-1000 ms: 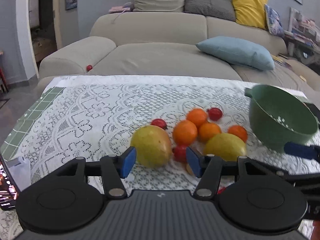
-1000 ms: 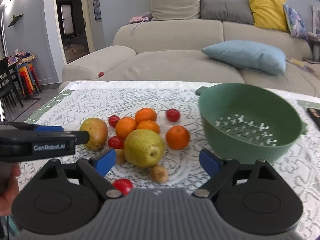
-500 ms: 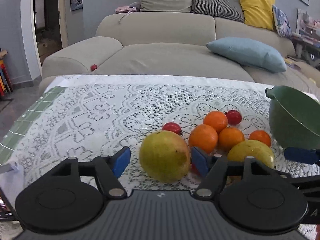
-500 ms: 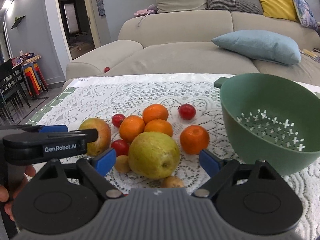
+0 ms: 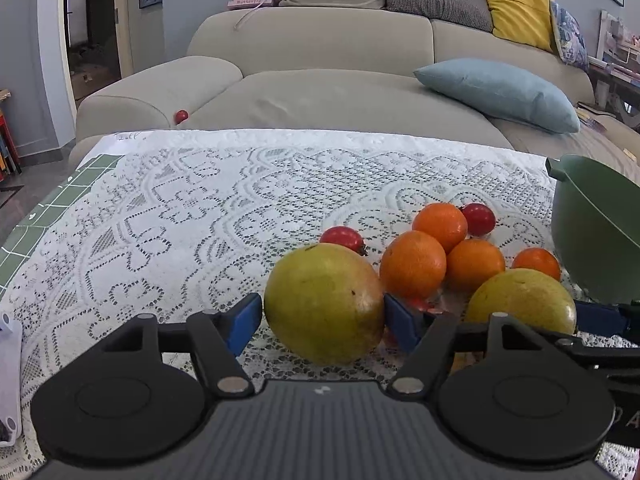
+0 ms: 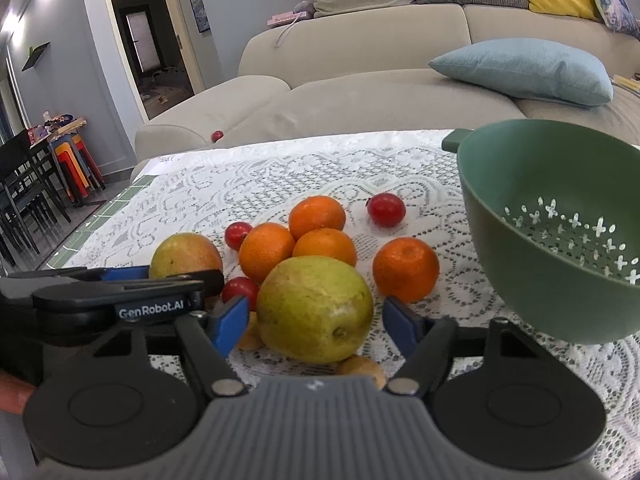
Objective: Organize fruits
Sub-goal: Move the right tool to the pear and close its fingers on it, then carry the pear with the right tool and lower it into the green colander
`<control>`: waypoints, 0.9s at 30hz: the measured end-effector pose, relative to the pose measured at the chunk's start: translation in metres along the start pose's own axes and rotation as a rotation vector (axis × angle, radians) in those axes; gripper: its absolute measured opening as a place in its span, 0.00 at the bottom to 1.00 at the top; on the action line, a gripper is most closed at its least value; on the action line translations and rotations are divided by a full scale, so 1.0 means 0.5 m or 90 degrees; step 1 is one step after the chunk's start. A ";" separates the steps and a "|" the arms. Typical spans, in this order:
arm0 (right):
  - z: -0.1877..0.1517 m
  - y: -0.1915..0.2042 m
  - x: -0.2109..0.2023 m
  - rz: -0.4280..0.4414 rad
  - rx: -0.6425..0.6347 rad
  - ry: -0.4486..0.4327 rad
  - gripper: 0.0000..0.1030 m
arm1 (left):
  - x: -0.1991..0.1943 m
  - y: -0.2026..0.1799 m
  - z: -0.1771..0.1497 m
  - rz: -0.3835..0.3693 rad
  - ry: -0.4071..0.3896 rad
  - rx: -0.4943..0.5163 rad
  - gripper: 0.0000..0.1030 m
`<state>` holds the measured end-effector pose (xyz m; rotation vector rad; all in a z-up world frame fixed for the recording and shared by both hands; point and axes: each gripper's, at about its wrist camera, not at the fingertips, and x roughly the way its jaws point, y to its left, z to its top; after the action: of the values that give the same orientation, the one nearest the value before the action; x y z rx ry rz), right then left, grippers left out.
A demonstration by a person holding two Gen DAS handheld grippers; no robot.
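Observation:
My left gripper (image 5: 323, 320) straddles a yellow-green mango (image 5: 324, 302) that lies on the lace cloth. Its jaws are closing, with the blue pads just beside the fruit's flanks. In the right wrist view my right gripper (image 6: 316, 322) straddles a green-yellow pear-like fruit (image 6: 314, 308). Its jaws are closing too, and thin gaps show on both sides. Several oranges (image 6: 266, 252) and small red fruits (image 6: 386, 210) sit behind both. The green colander (image 6: 560, 312) stands empty at the right.
Two small brown fruits (image 6: 362, 368) lie close under the right gripper. The left gripper's body (image 6: 160, 280) crosses in front of the mango (image 6: 186, 254). A beige sofa (image 5: 320, 92) with a blue cushion (image 5: 496, 92) lies beyond the table's far edge.
Both grippers came down and forward onto the fruit pile. The left one shifted over so the mango sits between its pads. The right jaws narrowed around the pear-like fruit.

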<state>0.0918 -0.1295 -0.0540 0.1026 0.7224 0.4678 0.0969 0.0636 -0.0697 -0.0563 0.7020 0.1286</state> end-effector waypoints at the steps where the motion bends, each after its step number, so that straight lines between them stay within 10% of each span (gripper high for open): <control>1: 0.000 0.000 -0.001 0.001 0.002 -0.001 0.62 | 0.001 -0.001 0.001 -0.001 0.000 0.001 0.75; 27: -0.017 -0.004 -0.014 -0.002 0.007 -0.011 0.60 | -0.008 0.008 -0.002 -0.011 -0.009 -0.020 0.72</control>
<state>0.0823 -0.1349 -0.0568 0.1158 0.7083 0.4601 0.0926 0.0670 -0.0678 -0.0913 0.6846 0.1236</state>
